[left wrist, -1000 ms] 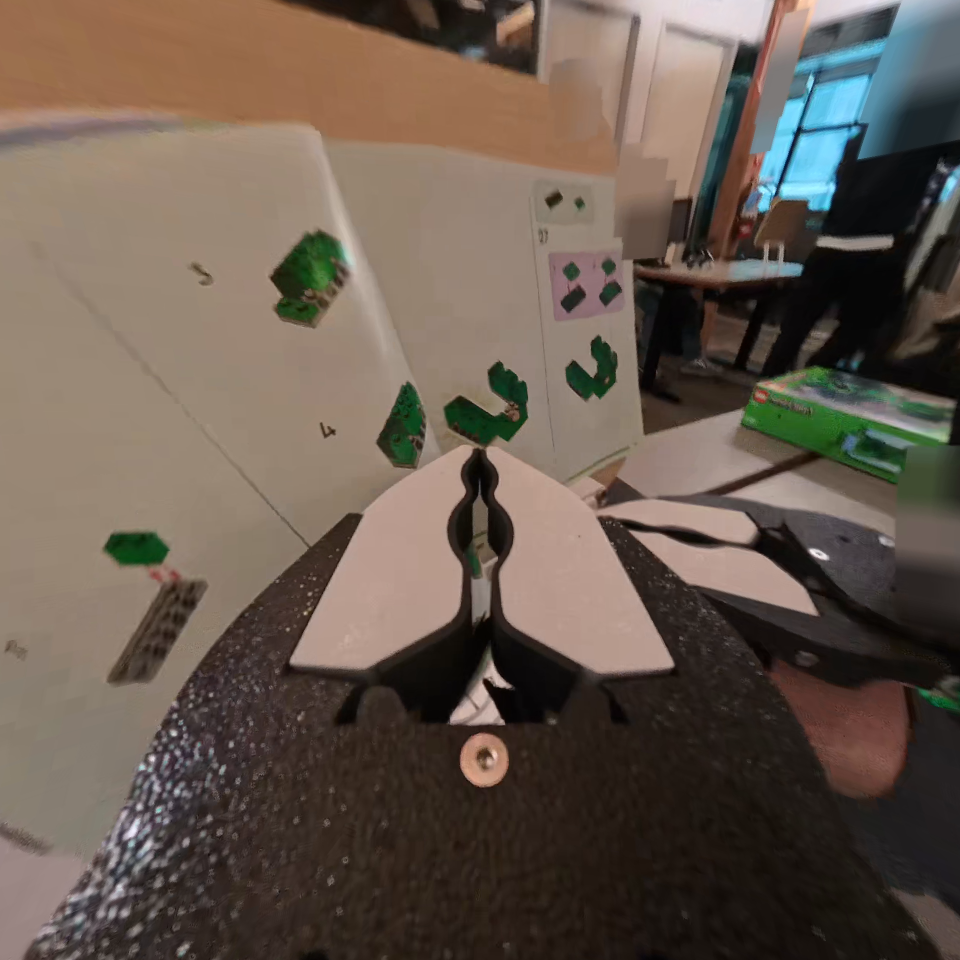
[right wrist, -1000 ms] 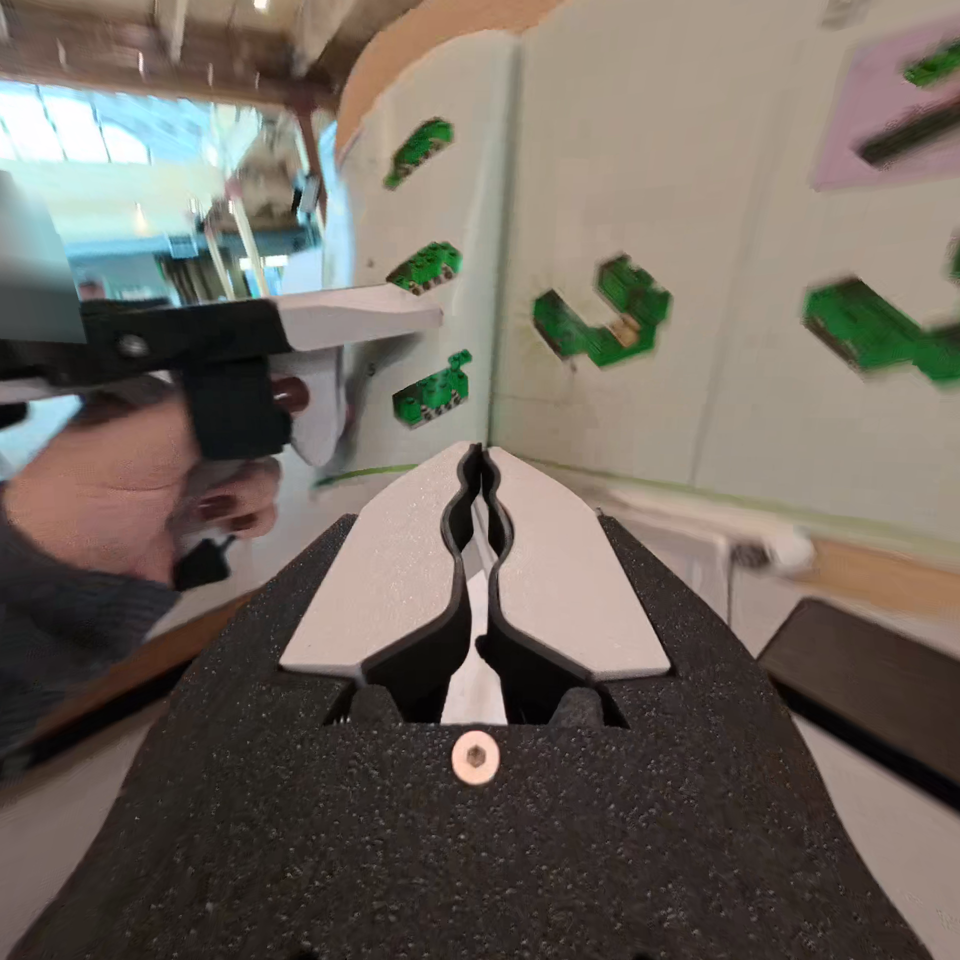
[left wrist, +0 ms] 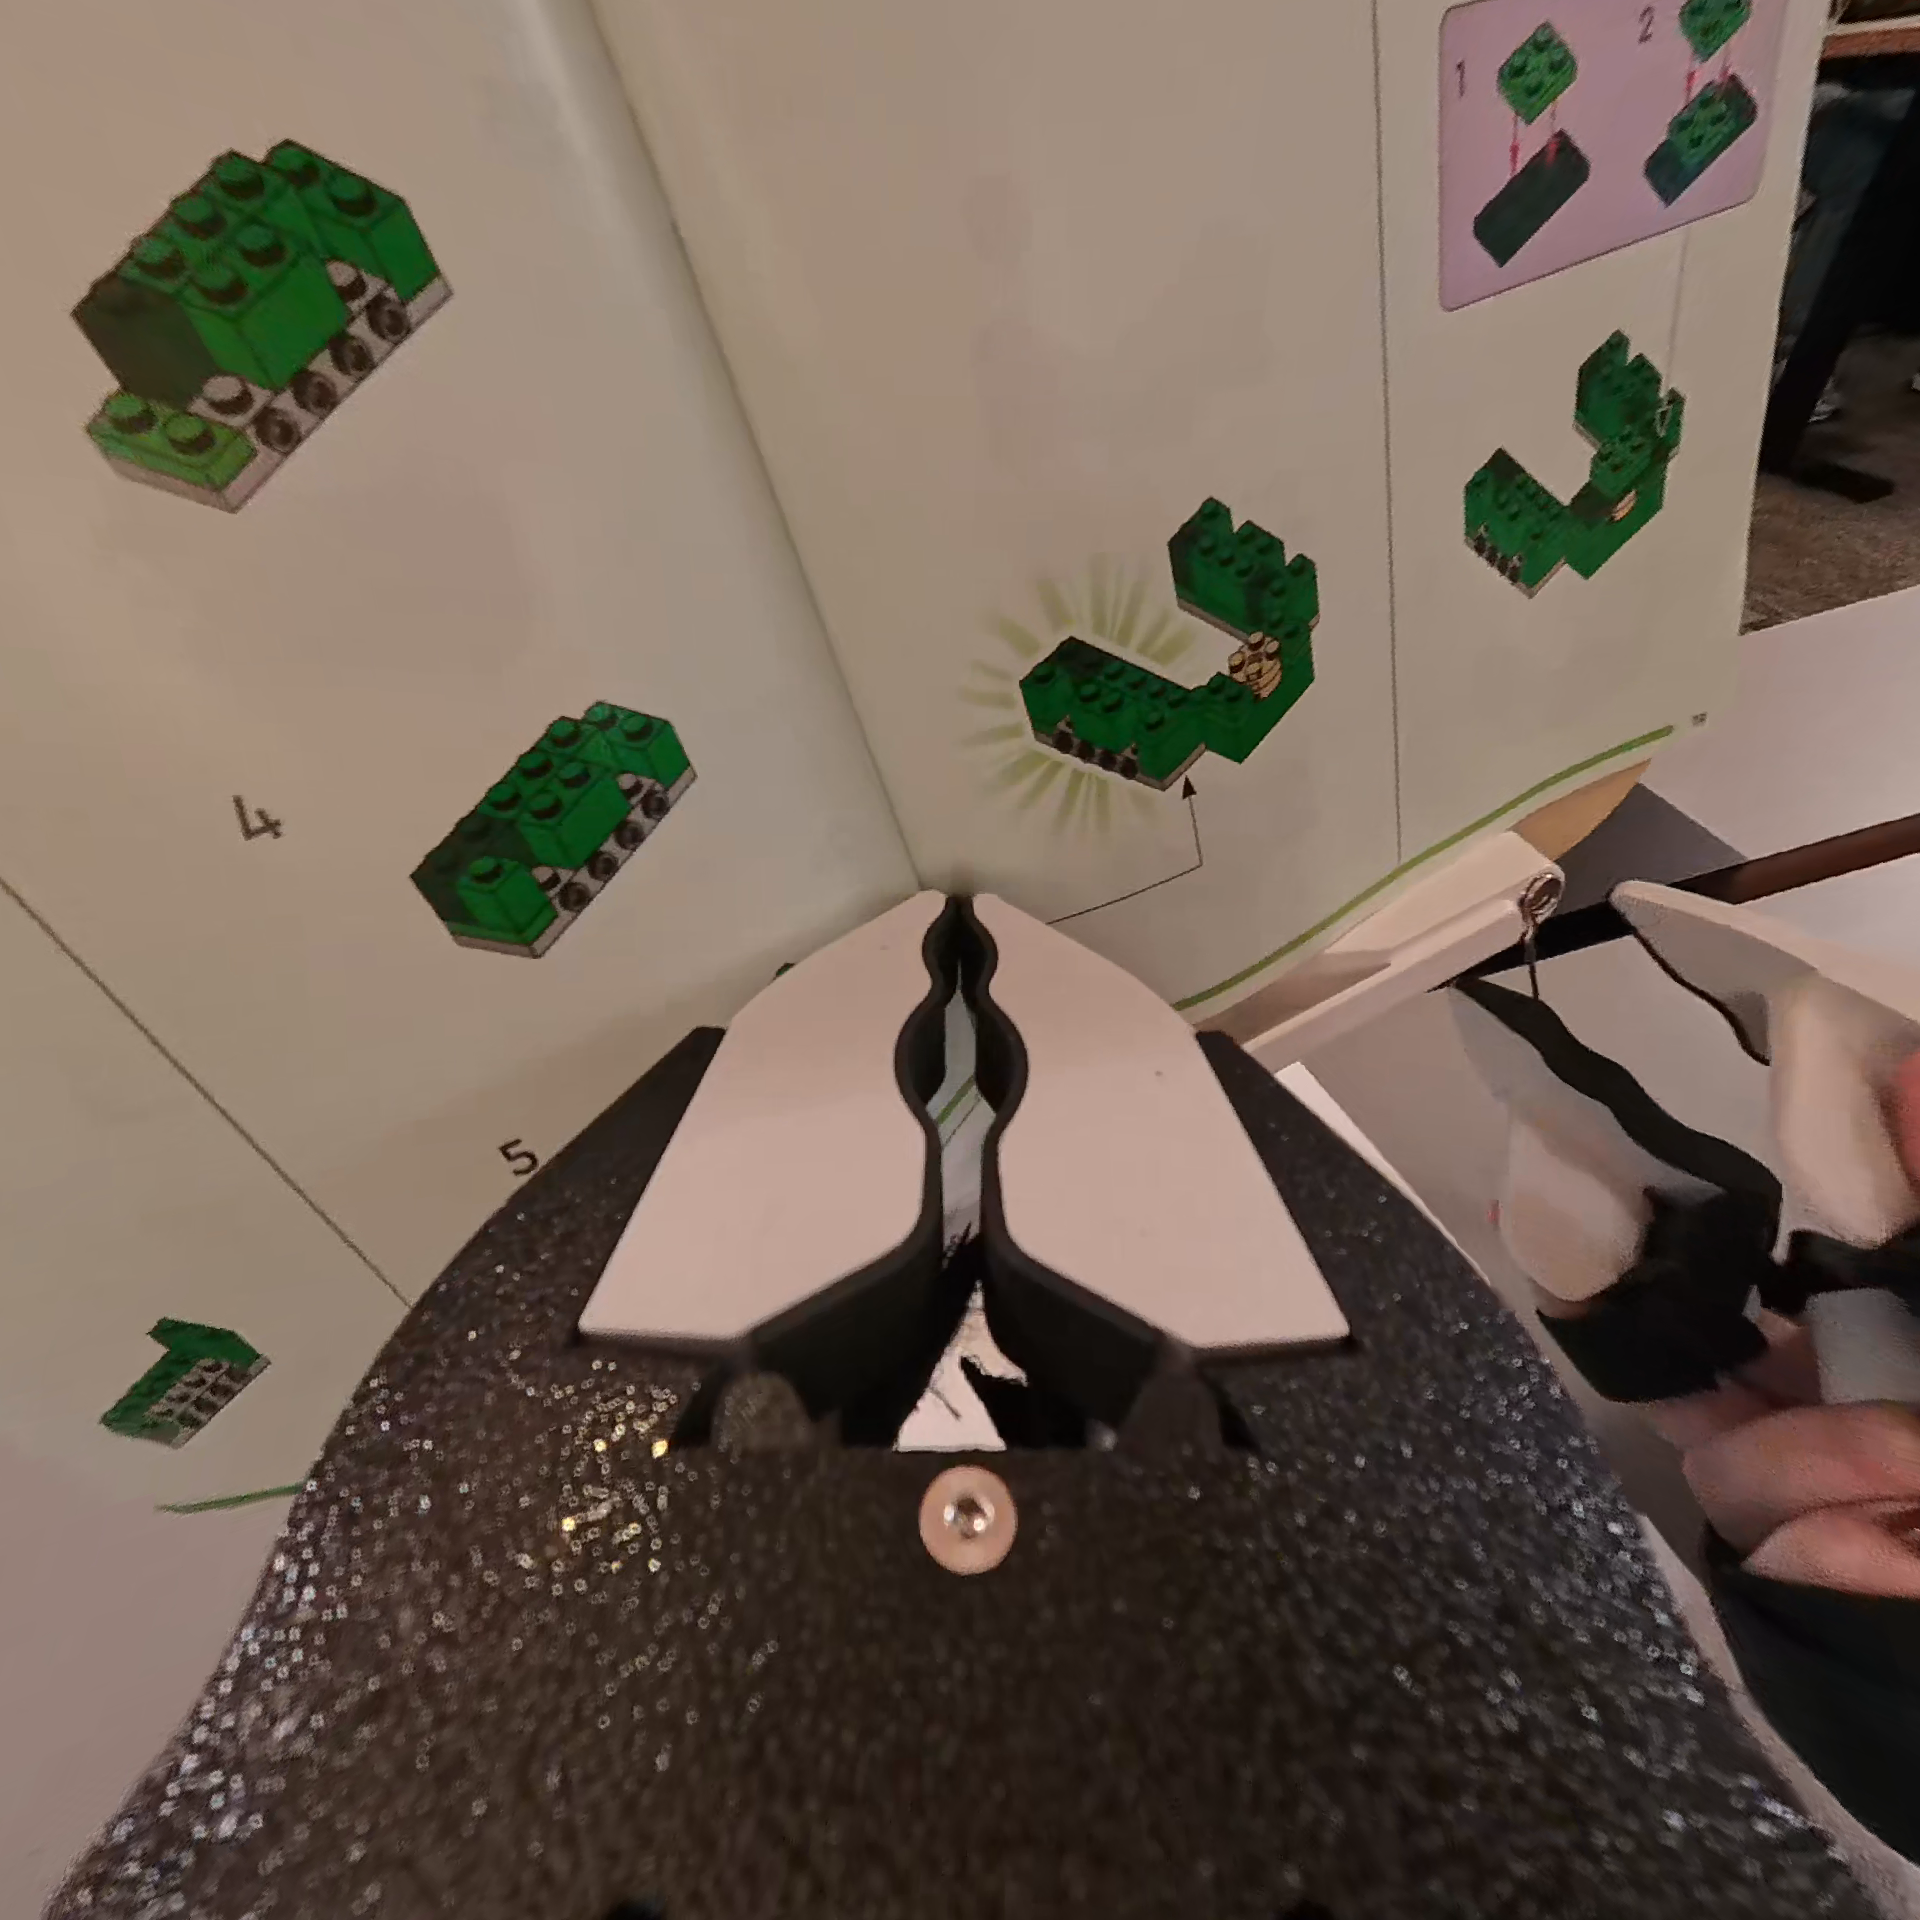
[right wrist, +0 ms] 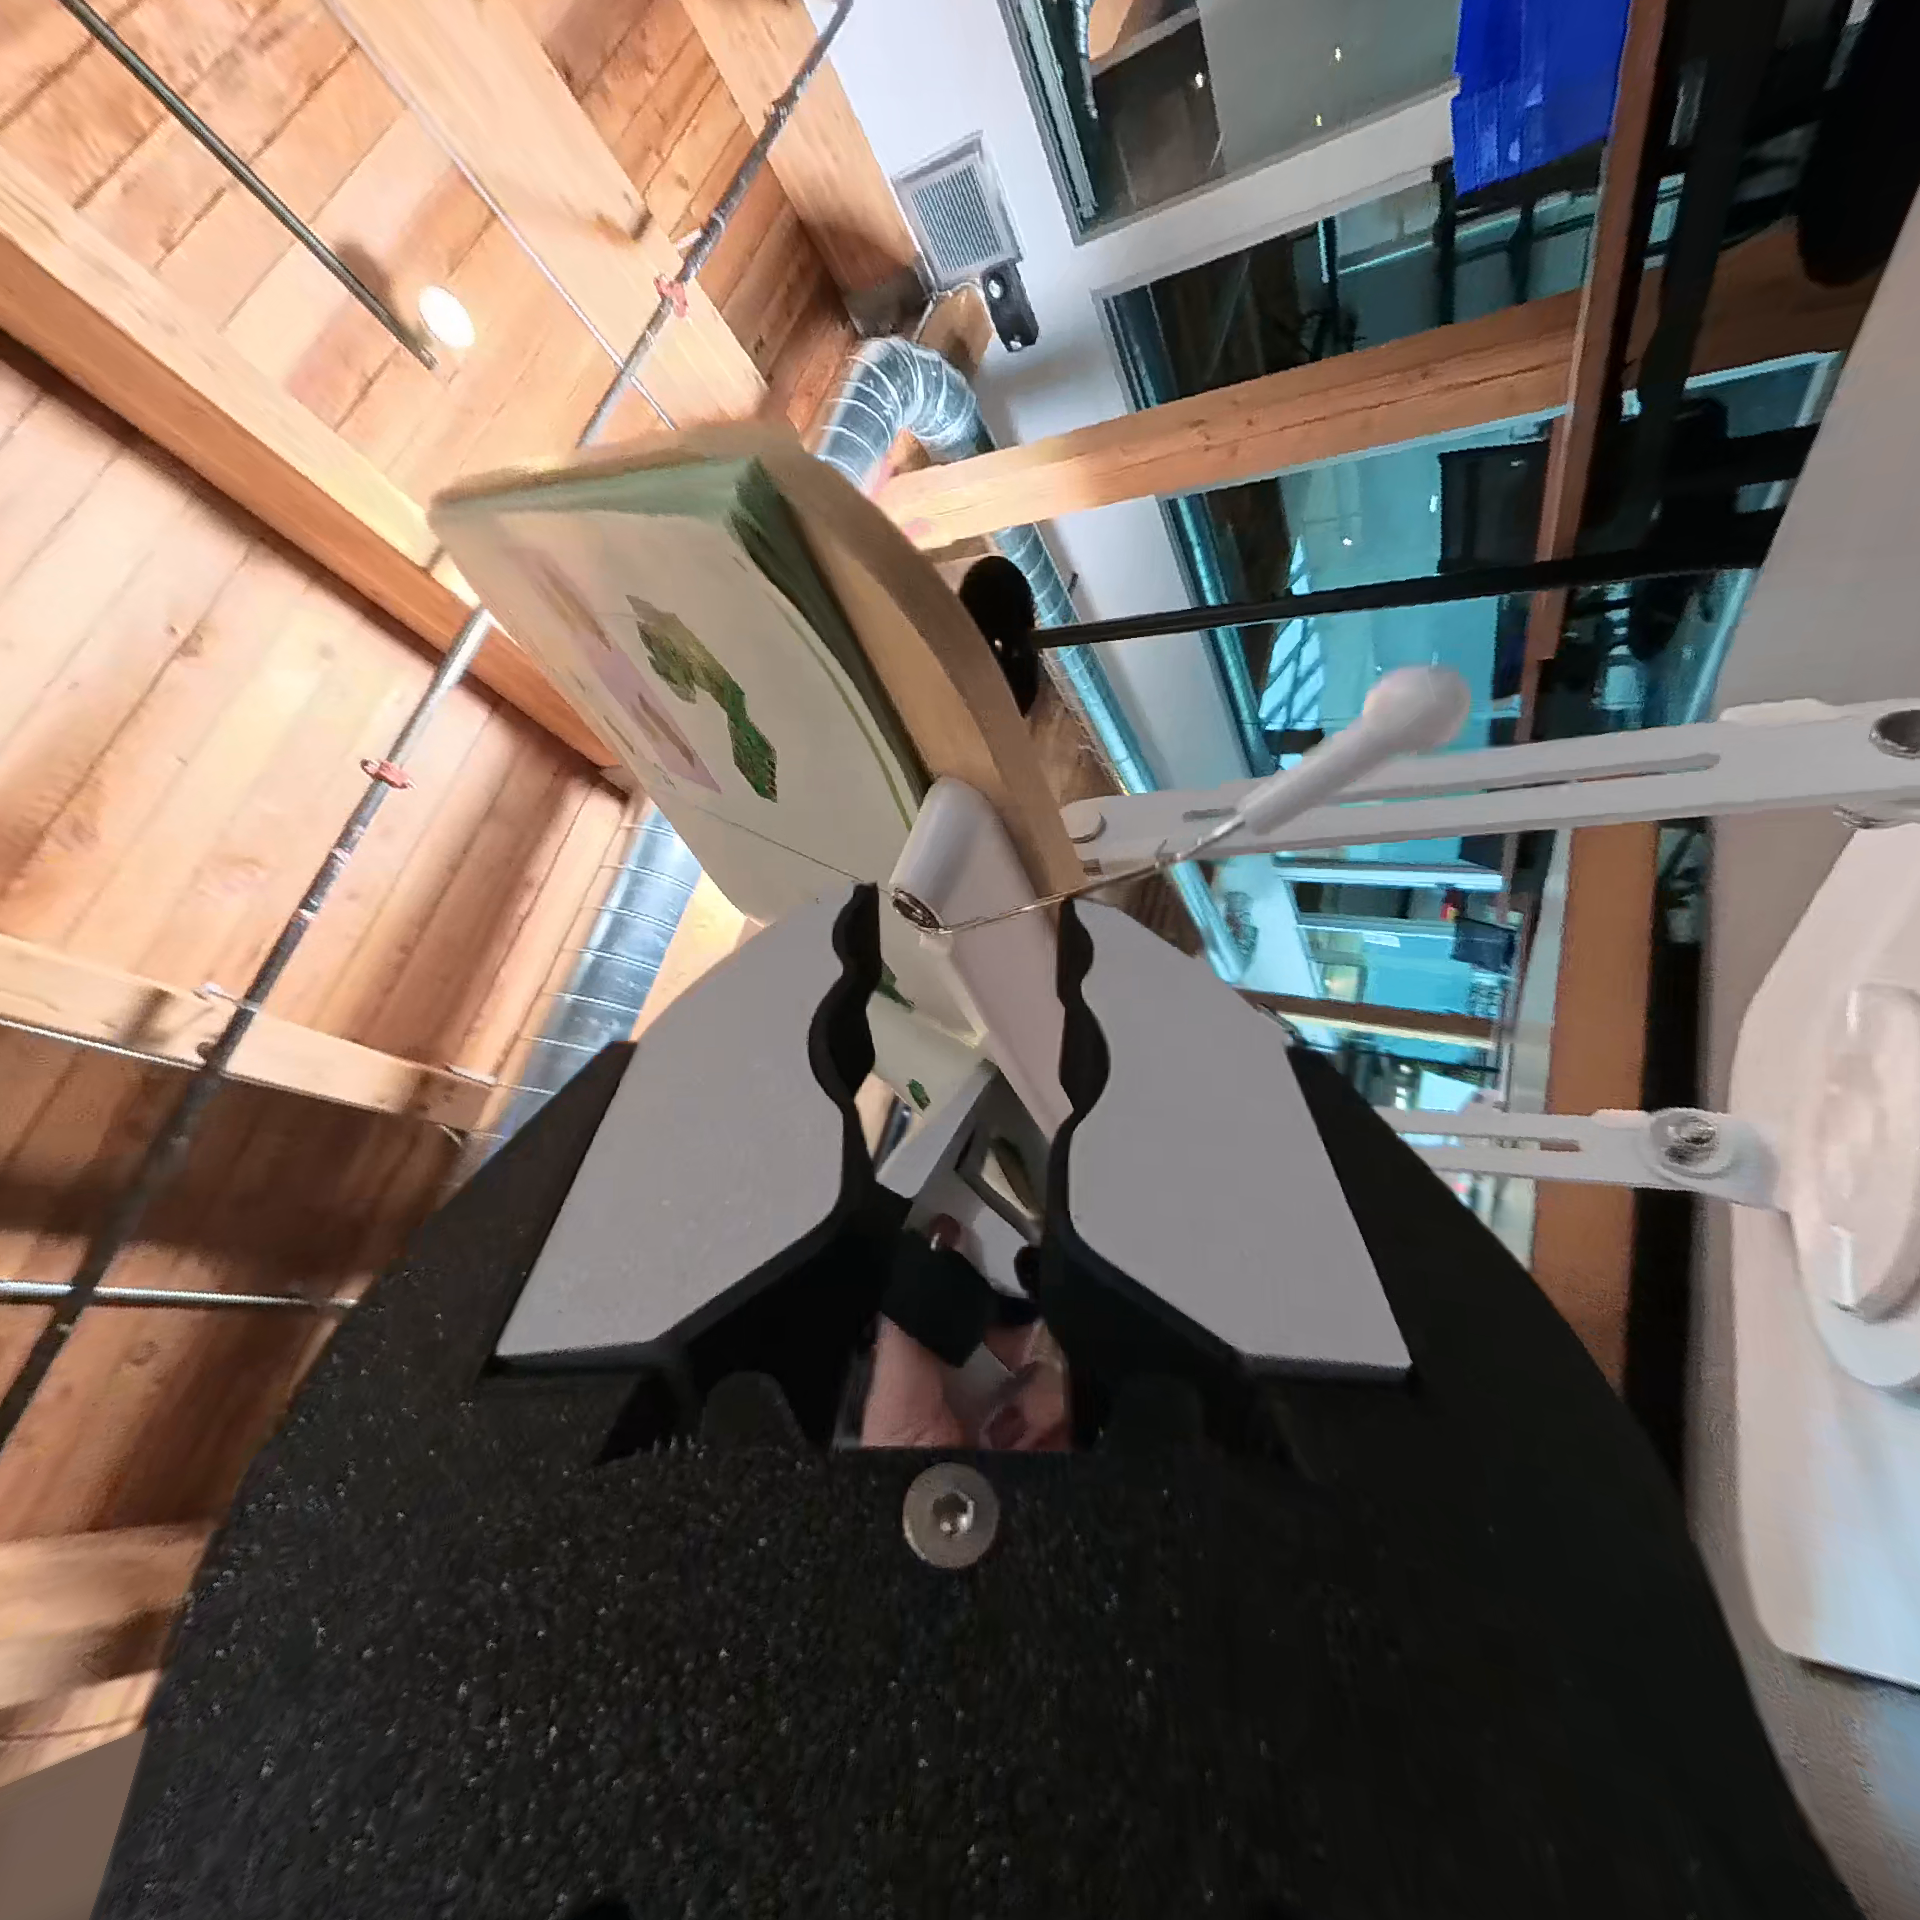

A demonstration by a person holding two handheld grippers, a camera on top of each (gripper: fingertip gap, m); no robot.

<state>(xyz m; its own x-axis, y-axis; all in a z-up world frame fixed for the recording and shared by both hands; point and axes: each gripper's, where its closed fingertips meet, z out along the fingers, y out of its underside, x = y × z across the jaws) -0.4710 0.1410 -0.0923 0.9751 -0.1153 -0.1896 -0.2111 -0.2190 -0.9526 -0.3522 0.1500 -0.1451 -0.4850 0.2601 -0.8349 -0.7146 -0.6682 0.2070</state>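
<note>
An open instruction booklet (left wrist: pixel 1039 312) with pictures of green brick builds stands on a wooden book stand (right wrist: pixel 935 623). My left gripper (left wrist: pixel 958 904) is shut, with its tips at the booklet's centre fold near the lower edge. I cannot tell whether it pinches a page. My right gripper (right wrist: pixel 964 912) is rolled on its side and open. Its fingers lie on either side of the stand's white page-holder arm (right wrist: pixel 951 852) and its wire clip. The right gripper also shows in the left wrist view (left wrist: pixel 1538 945), at the end of that arm (left wrist: pixel 1403 935).
A hand (left wrist: pixel 1818 1507) holds the right gripper at the right edge. The stand's white base and slotted arms (right wrist: pixel 1558 779) are at the right of the right wrist view. Beyond are wooden ceiling beams (right wrist: pixel 260 727) and windows. A white tabletop (left wrist: pixel 1829 707) runs behind the booklet. Across from one pair of fingers to the other is roughly 15 cm.
The left gripper has moved closer to the booklet's centre fold. The right gripper has rolled sideways, opened, and moved to the page-holder arm at the booklet's lower right.
</note>
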